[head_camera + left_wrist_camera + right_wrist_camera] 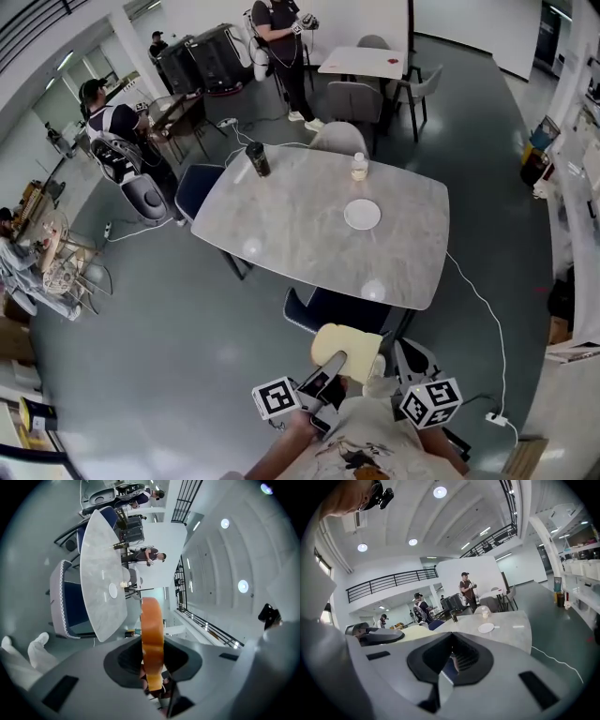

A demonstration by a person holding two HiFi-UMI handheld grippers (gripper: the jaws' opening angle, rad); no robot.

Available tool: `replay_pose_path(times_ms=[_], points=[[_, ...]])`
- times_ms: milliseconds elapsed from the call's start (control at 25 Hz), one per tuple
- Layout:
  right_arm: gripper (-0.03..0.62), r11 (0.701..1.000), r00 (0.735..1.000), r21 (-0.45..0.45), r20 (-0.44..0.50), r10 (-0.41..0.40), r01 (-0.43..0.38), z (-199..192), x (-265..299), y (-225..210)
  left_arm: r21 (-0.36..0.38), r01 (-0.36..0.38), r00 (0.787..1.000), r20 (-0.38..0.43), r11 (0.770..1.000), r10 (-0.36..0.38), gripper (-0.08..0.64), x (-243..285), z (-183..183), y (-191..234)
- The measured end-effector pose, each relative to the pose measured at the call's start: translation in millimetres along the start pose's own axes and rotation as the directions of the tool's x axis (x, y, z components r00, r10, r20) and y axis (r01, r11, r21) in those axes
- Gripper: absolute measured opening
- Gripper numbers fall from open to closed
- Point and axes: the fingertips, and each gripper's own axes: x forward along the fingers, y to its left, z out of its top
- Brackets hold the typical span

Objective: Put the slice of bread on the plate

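1. Head view: the slice of bread (349, 349) is pinched by the left hand-held gripper (330, 375) close to the person's body. It is well apart from the plate (362, 215) on the bench (291, 234). Its face is pale yellow and squarish, with rounded corners.
2. Left gripper view: the jaws are clamped on the slice's lower edge. Edge-on, it shows an orange-brown crust. It is probably light, soft and easily crushed, so a gentle hold at the crust suits it.
3. Right gripper view: the right hand-held gripper (449, 665) has its jaws together, with nothing between them.
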Motion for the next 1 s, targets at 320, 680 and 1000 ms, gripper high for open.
replay_pose_path(times_ms=[320,680,1000], points=[[0.005,0.999,1.000,0.032,0.001,0.022,-0.022,43,44,-59,0.039,0.000,1.000,0.000,0.999,0.000,0.101,92,29,-17],[0.005,0.997,0.998,0.031,-0.010,0.068,-0.068,69,74,-108,0.057,-0.007,0.999,0.049,0.998,0.004,0.101,148,36,-18],[0.005,0.997,0.996,0.040,-0.052,0.069,-0.067,67,93,-121,0.047,-0.054,0.994,0.096,0.997,0.049,0.101,153,56,-4]])
